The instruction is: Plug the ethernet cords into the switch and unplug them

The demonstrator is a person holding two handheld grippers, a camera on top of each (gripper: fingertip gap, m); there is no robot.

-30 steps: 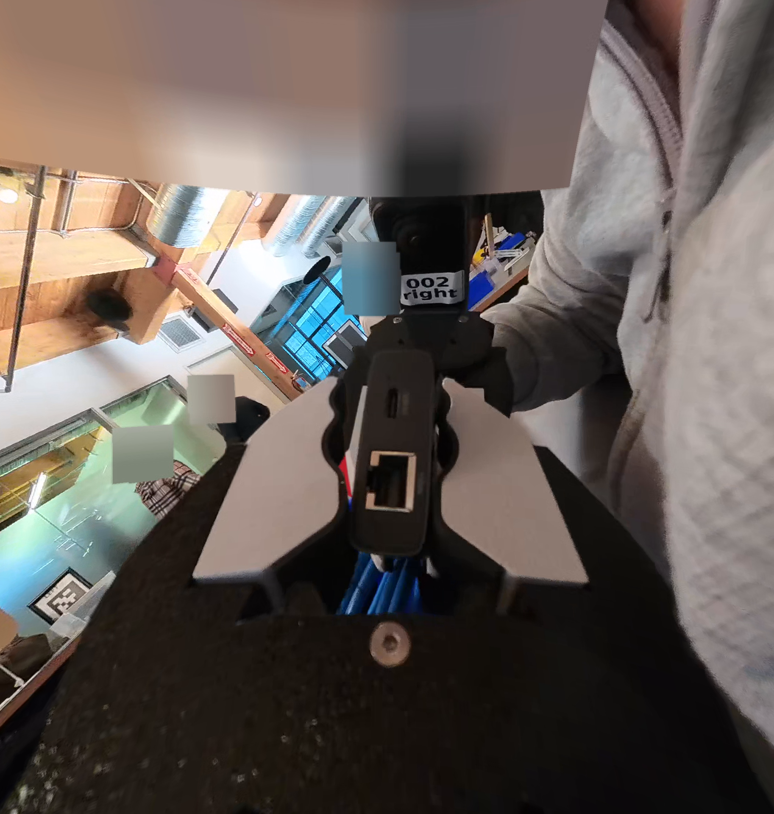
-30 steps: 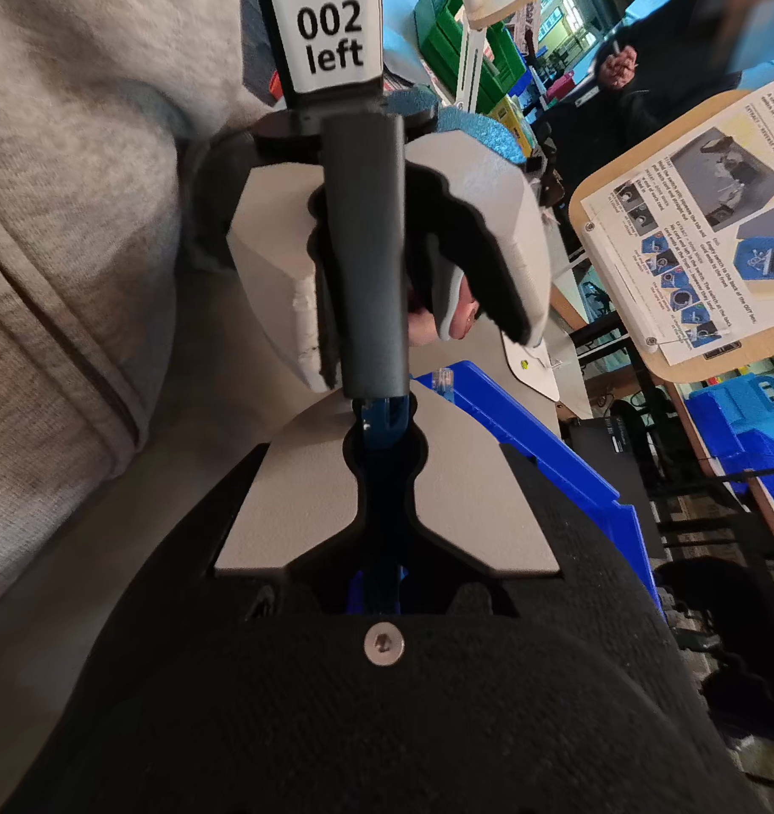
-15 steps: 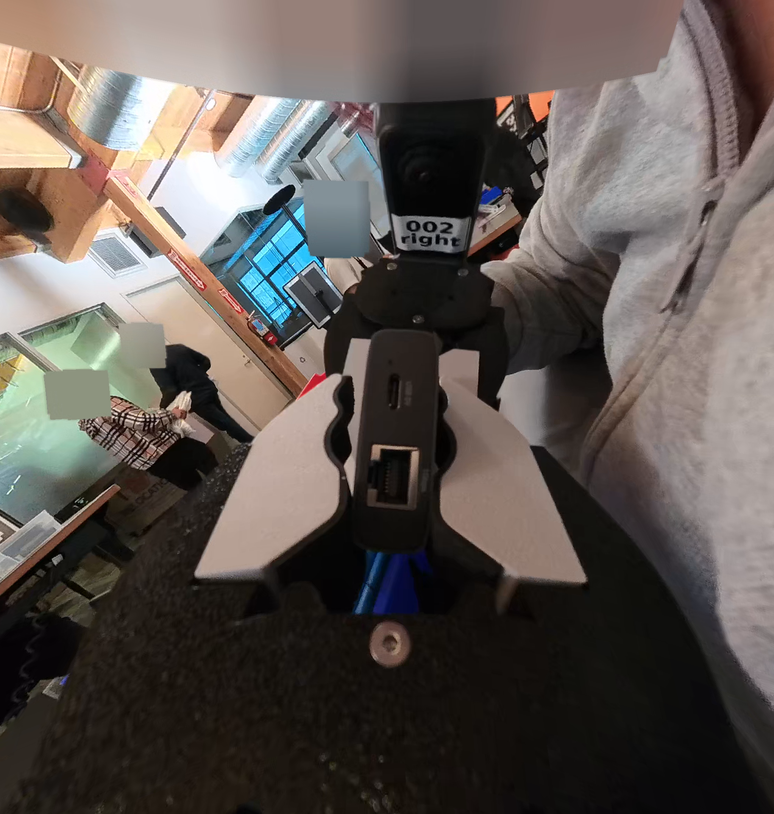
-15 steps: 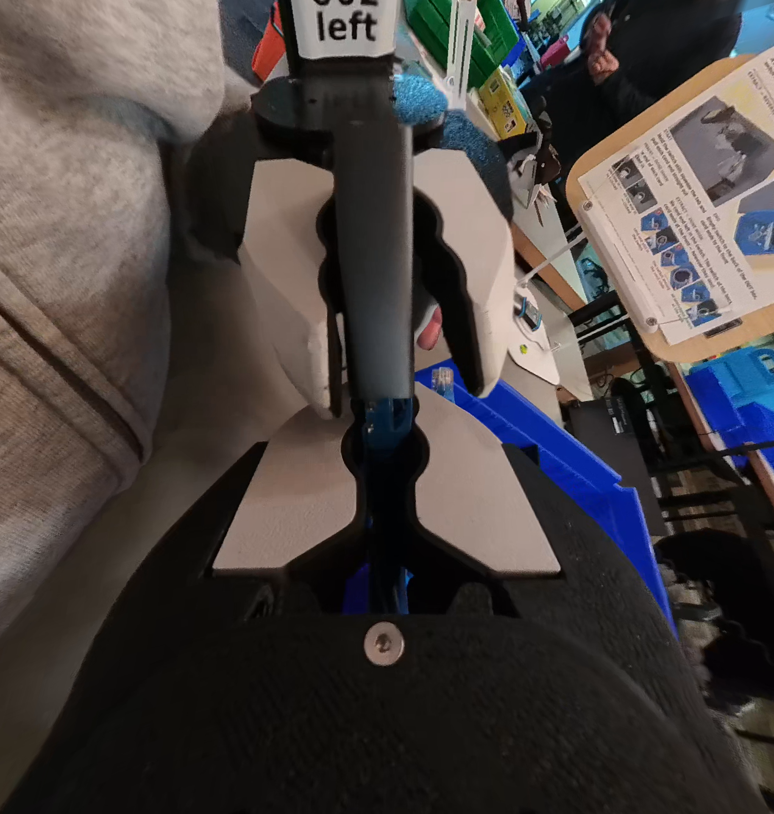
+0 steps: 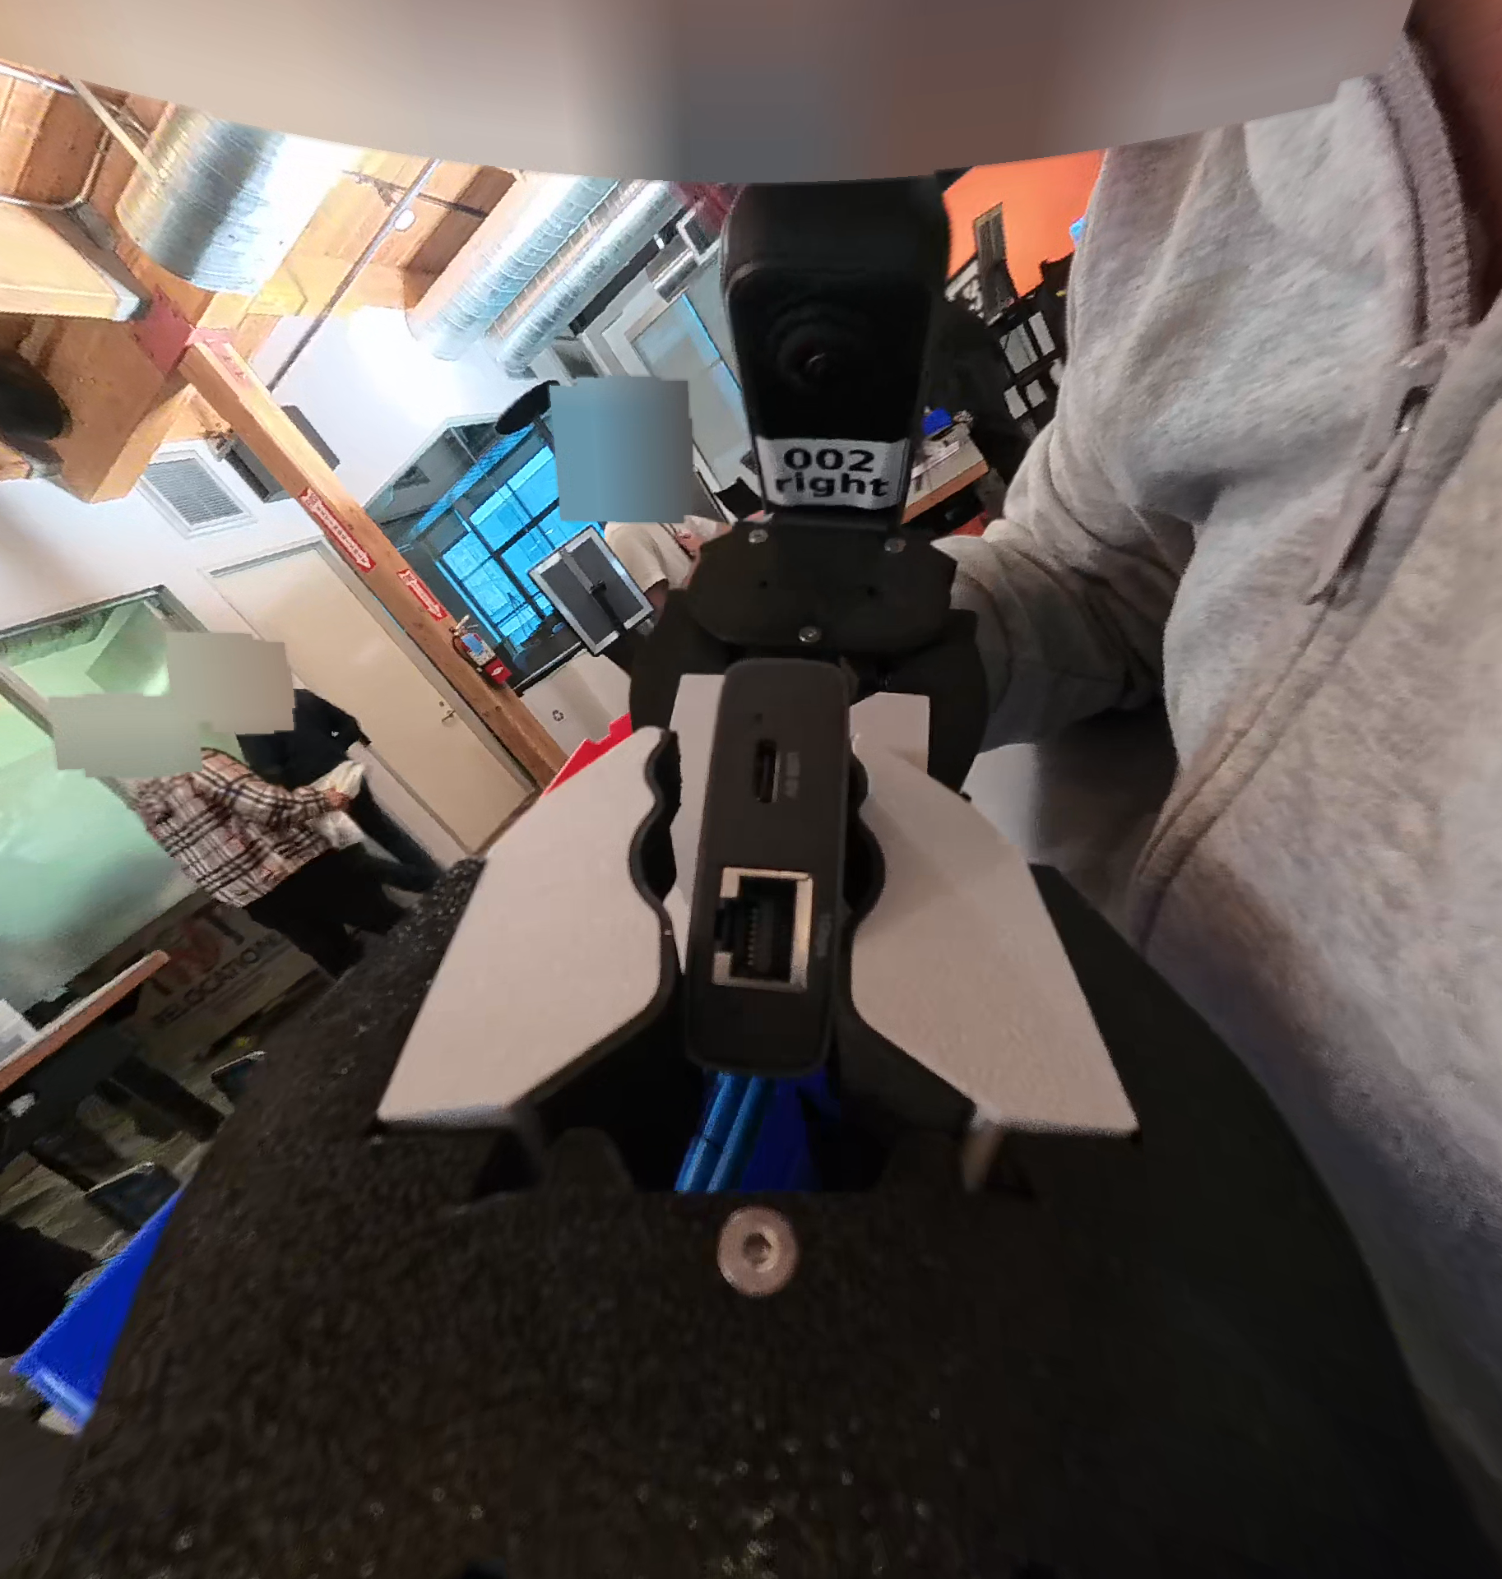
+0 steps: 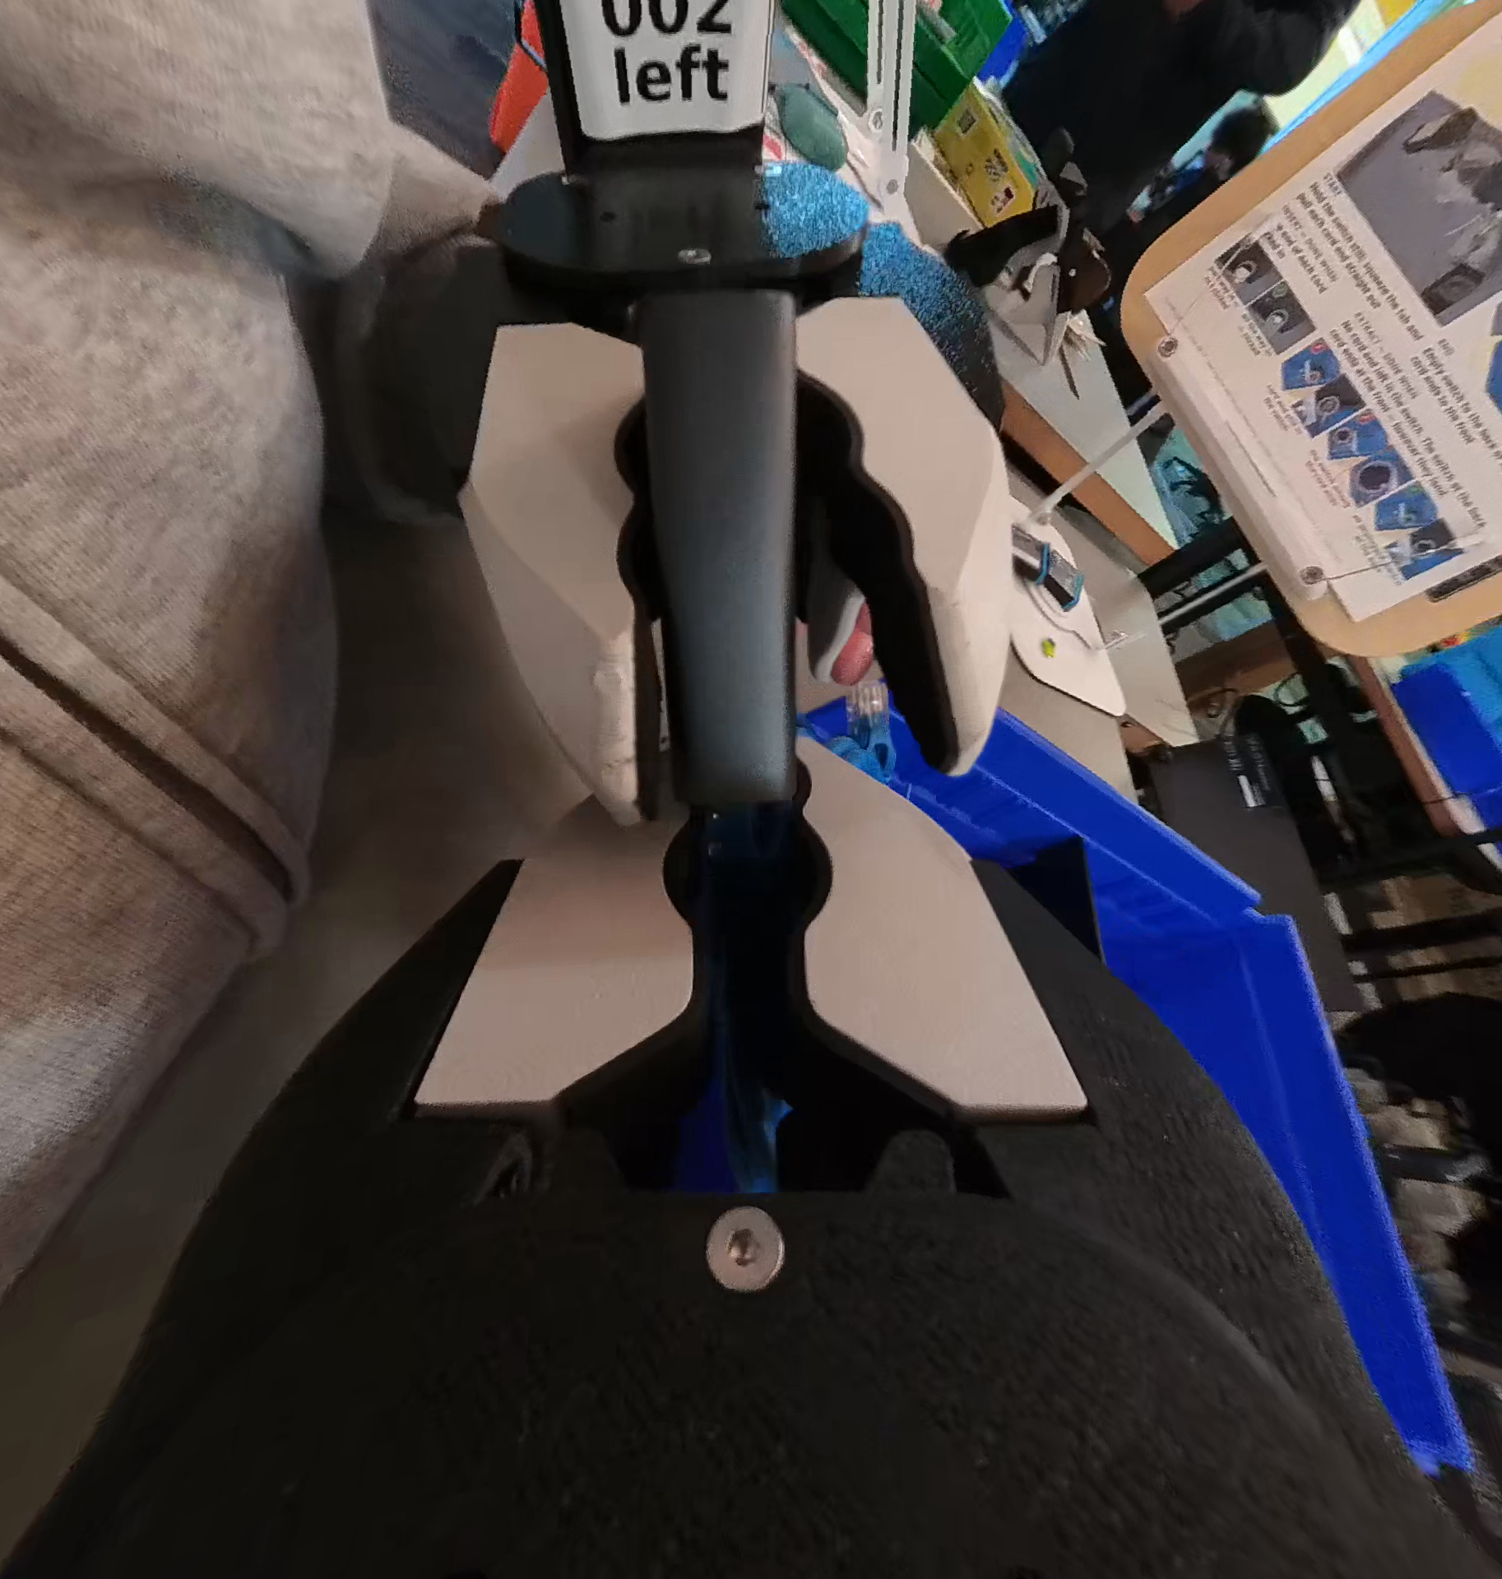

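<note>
My left gripper [image 5: 760, 769] is shut on a small black box [image 5: 765, 897], held upright, with a network port and a small slot facing the camera. Blue cables [image 5: 730, 1128] run under the box. My right gripper [image 6: 743, 820] is shut on a blue cable [image 6: 739, 983] right at the lower end of the same black box [image 6: 722, 555], seen edge-on. The two grippers face each other, nearly touching. A clear cable plug [image 6: 867, 709] shows just behind the box.
A person in a grey hooded top [image 5: 1329, 769] holds both grippers close to the chest. A blue bin [image 6: 1158, 897] lies below on the right. A board with a printed sheet [image 6: 1371, 342] stands at far right. Other people [image 5: 243, 820] stand far off.
Both grippers keep their grip. The left view has swung down and round across the room. In the right view the black box and the left gripper have come closer and lower.
</note>
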